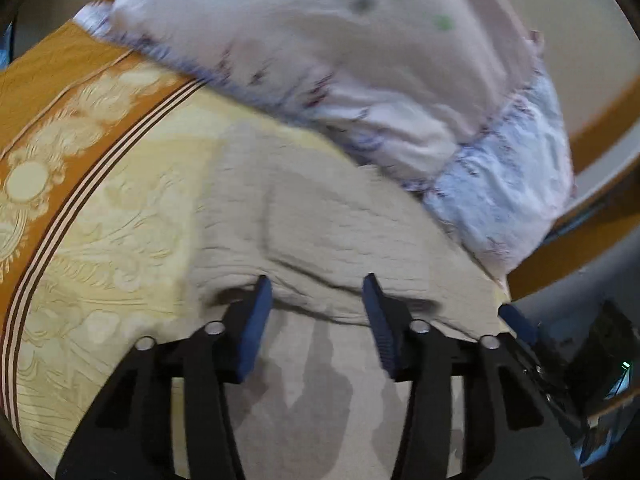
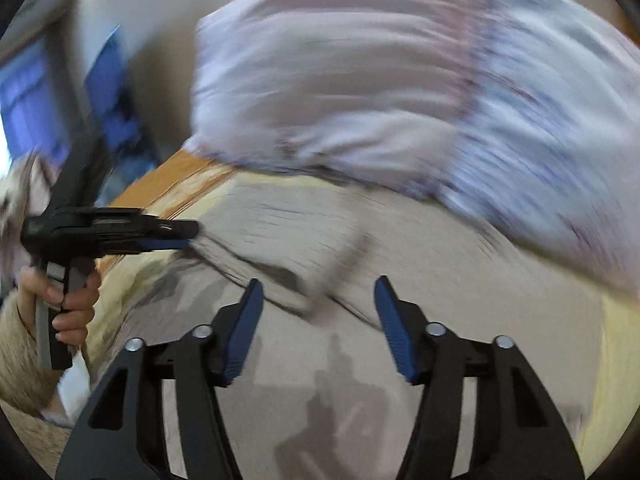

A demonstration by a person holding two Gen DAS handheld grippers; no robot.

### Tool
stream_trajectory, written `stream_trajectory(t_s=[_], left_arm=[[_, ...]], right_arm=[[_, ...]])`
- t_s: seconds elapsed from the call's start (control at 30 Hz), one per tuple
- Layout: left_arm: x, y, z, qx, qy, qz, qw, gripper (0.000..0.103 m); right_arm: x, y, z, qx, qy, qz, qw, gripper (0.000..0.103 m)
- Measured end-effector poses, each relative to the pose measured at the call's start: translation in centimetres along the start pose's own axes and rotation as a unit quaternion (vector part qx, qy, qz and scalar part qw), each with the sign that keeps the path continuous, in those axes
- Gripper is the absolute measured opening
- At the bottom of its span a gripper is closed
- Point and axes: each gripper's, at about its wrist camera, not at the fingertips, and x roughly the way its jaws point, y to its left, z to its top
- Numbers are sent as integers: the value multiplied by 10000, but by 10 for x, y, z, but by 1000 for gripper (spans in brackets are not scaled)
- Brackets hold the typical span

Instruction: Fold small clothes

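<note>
A small beige-grey textured garment (image 1: 320, 224) lies spread on the yellow patterned bedspread (image 1: 120, 216); it also shows in the right wrist view (image 2: 360, 240), blurred. My left gripper (image 1: 316, 284) is open, its blue pads just above the garment's near edge. My right gripper (image 2: 318, 286) is open over the garment, holding nothing. The left gripper also shows from the side in the right wrist view (image 2: 188, 236), at the garment's left edge, held by a hand (image 2: 68, 300).
A large white and pale blue pillow (image 1: 340, 60) lies behind the garment; it also shows in the right wrist view (image 2: 400, 92). The bedspread has an orange border (image 1: 60, 80). Wall and blue items (image 2: 108, 92) lie beyond the bed.
</note>
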Motion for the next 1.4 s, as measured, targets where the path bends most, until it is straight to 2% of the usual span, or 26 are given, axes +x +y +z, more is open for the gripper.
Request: stream_trajectory(t_s=[0.1,0.13,0.23,0.37,0.57,0.6,0.63,0.73,0.83,0.93,1.03,1.07,1.13,1.2,1.27,1.3,1.33,1.4], left_arm=[[17,13,-4,-141,290,224,9992,35],[17,16,-5,-165,233,218,9994,29],[16,22,-5,-276,238,134,9992,28],[16,26,-7,-249,255,84,9993,28],[17,24,-9,-250,245,29,9994,30],[17,24,-9,-247,241,29,9994,30],[17,24,-9,-245,234,29,9994,30],[16,25,-9,-238,244,30,9994,30],[15,25,-10,-257,248,18,9994,30],[14,24,-10,-264,242,10,9994,30],[13,24,-11,-254,234,12,9994,31],[13,23,-11,-245,232,6,9994,32],[13,22,-11,-215,238,-27,9995,35],[13,20,-11,-172,243,-30,9996,38],[14,18,-11,-129,248,-21,9996,42],[14,17,-11,-117,248,-13,9996,42],[14,16,-11,-107,246,-1,9996,43],[14,14,-11,-89,245,17,9997,45]], right_arm=[[36,28,11,-529,191,32,9984,41],[47,34,13,-625,285,68,9976,40],[76,53,15,-1017,541,158,9932,39],[105,76,11,-1659,771,-168,9830,39],[122,86,9,-1894,817,-377,9778,39],[122,86,9,-1904,793,-403,9777,30],[121,86,8,-1878,742,-400,9786,11],[111,74,11,-1391,561,-216,9885,3],[79,45,18,-588,32,-268,9979,3],[38,-2,10,555,-508,-499,9959,3],[-5,-68,-22,2027,-820,-884,9718,3],[-18,-92,-41,2533,-780,-1138,9575,3],[-29,-121,-67,3008,-545,-1292,9433,4],[-39,-146,-88,3550,-326,-1173,9269,8],[-48,-164,-95,3937,-367,-898,9141,25],[-53,-171,-96,4079,-466,-822,9081,38],[-55,-178,-95,4166,-533,-767,9043,42],[-50,-189,-95,4324,-408,-608,8987,41]])
